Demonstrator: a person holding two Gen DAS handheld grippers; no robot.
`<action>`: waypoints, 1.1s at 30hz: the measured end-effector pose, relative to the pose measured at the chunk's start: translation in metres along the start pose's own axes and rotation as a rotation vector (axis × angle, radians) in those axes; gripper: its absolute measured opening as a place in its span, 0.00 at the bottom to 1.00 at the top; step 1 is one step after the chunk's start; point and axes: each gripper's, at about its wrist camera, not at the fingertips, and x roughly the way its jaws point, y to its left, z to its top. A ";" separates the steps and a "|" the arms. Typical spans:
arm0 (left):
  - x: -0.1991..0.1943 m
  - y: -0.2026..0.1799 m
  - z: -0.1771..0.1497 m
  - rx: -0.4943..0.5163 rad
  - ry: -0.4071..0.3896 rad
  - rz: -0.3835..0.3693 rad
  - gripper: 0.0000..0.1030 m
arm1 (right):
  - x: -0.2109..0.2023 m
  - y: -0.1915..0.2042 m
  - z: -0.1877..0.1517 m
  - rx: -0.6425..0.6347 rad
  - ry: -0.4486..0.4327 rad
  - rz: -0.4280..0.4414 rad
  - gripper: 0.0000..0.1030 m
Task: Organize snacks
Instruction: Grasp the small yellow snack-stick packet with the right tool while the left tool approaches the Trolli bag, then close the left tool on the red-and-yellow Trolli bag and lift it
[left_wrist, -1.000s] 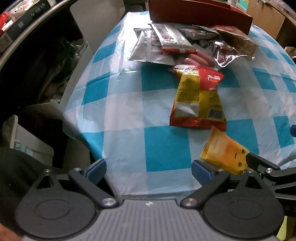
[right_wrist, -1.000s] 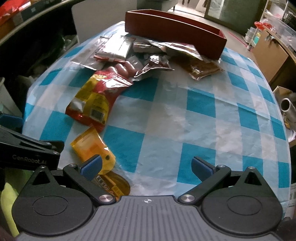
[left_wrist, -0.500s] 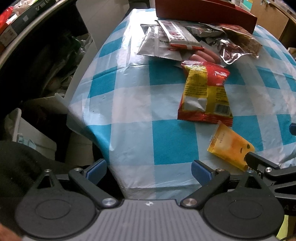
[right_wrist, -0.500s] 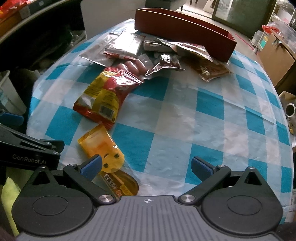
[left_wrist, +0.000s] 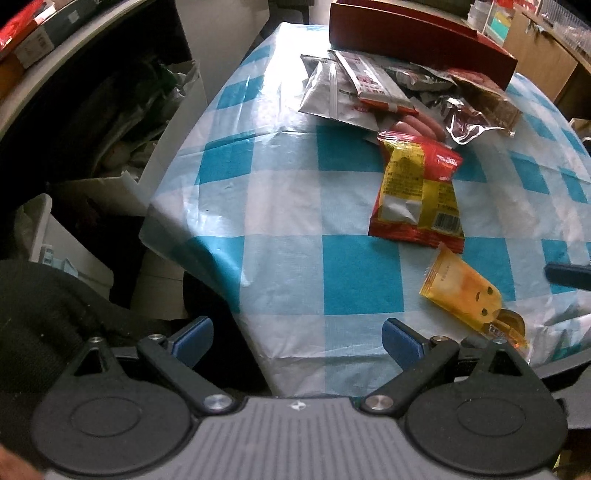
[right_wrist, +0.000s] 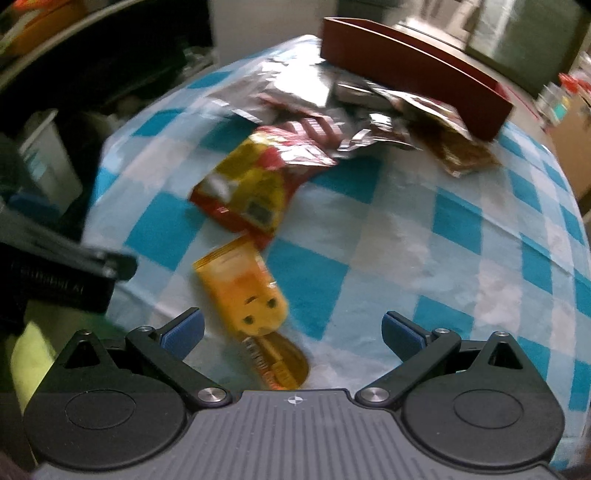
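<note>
Both tools are wide open and hold nothing. The left tool (left_wrist: 297, 336) hangs over the near left corner of the table (left_wrist: 280, 206), which is covered with a blue and white checked cloth. The right tool (right_wrist: 291, 328) hovers above the near edge, and the small yellow packet (right_wrist: 243, 291) lies on the cloth between its fingers, beside an amber packet (right_wrist: 280, 363) at the very edge. Just behind them lies the red and yellow snack bag (left_wrist: 419, 195). Further back, a heap of silver pouches (left_wrist: 343, 92) and sausages (left_wrist: 419, 125) lies against the long red tray (left_wrist: 417, 37) at the far edge.
</note>
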 end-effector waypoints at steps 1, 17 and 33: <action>0.000 0.000 0.000 -0.001 0.000 -0.004 0.91 | 0.002 0.003 0.000 -0.021 0.004 0.007 0.99; 0.001 0.007 0.007 -0.046 0.029 -0.101 0.91 | 0.036 0.006 0.013 -0.139 0.157 0.123 0.91; 0.003 -0.005 0.012 0.000 0.018 -0.099 0.91 | 0.021 -0.008 0.028 -0.189 0.083 0.087 0.41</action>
